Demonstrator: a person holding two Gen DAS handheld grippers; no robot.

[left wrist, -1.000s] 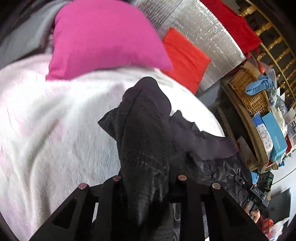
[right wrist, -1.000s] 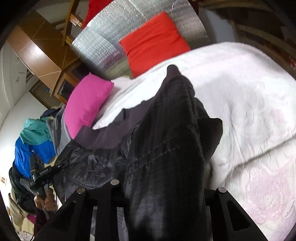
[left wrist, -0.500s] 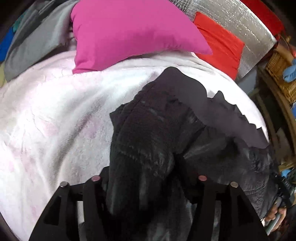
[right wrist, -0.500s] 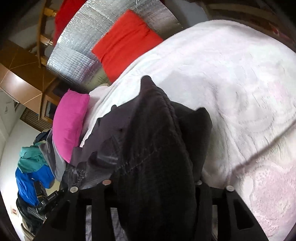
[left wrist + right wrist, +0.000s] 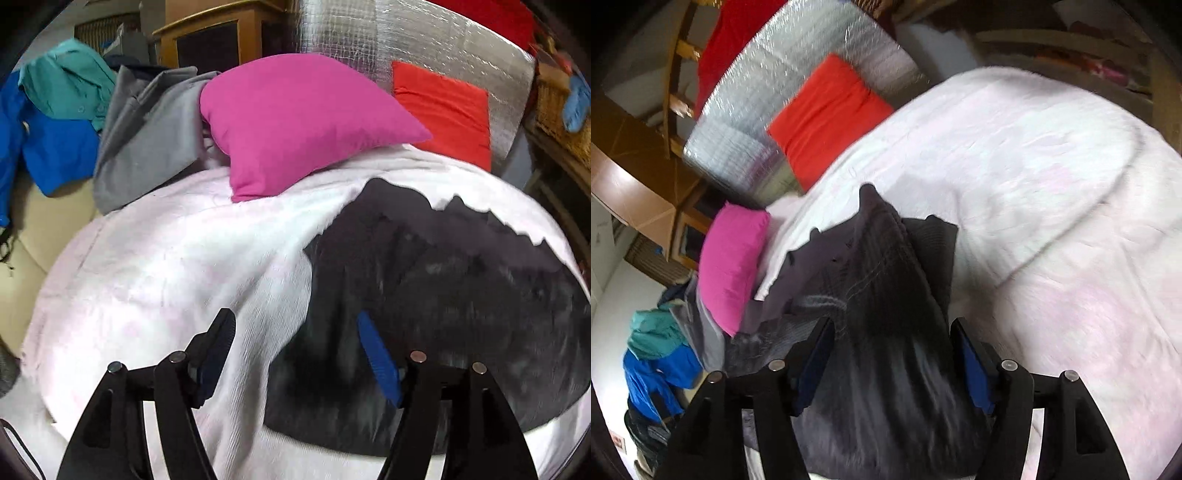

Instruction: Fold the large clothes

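Left wrist view first: the left tongs (image 5: 295, 354) are opening, their blue pads (image 5: 378, 358) spread wide with only the white blanket (image 5: 166, 266) and the edge of the dark garment (image 5: 443, 295) under the gap; nothing is pinched. That black garment lies flat on the blanket, mostly to the right of the tongs, its far hem jagged against the white. Beyond it a pink pillow (image 5: 295, 118) rests at the head of the bed, with a red cushion (image 5: 443, 110) leaning against a silver foil panel (image 5: 369, 44) behind. Off to the left lie a grey garment (image 5: 147, 136) and a blue and teal jacket (image 5: 55, 122). Right wrist view: the right tongs (image 5: 892, 354) are likewise opening, and a bunched ridge of the same black garment (image 5: 886, 295) runs between the two fingers, though the pads stand clear of it on both sides. Farther out the blanket (image 5: 1034, 184) spreads to the right, the pink pillow (image 5: 733, 266) sits at the left, and the red cushion (image 5: 827, 114) props on the foil panel (image 5: 798, 74).
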